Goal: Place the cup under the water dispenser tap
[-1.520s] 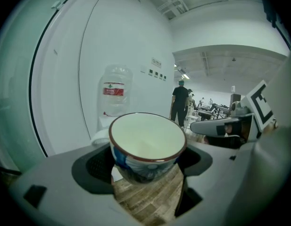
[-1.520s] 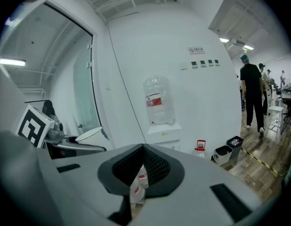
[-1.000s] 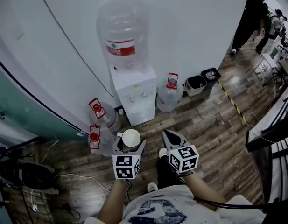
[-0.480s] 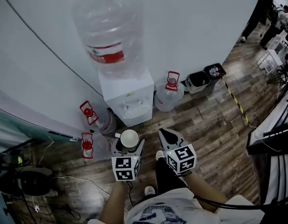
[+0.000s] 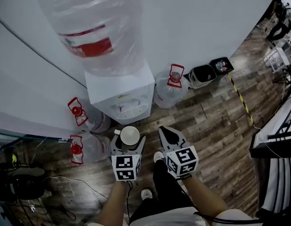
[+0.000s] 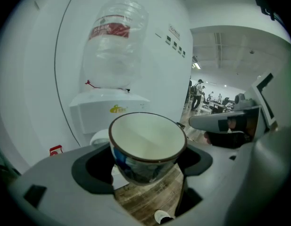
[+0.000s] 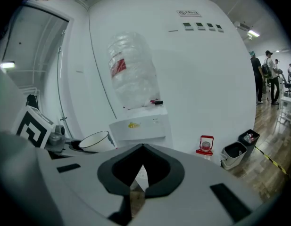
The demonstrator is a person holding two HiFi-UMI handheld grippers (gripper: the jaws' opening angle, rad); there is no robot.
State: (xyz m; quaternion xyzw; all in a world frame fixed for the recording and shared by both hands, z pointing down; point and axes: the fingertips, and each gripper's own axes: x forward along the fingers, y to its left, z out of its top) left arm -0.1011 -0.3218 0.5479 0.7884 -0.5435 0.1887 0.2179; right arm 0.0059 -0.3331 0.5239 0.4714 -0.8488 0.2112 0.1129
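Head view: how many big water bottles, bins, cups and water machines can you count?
Water dispensers: 1
Big water bottles: 4, one on top of the machine and three on the floor
Bins: 2
Cups: 1
Total: 8

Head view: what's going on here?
A person stands facing the water dispenser with a gripper in each hand. The left tongs are shut on an upright, empty cup, held in the air in front of the dispenser, not yet under its tap. The right tongs are shut and empty, beside it.
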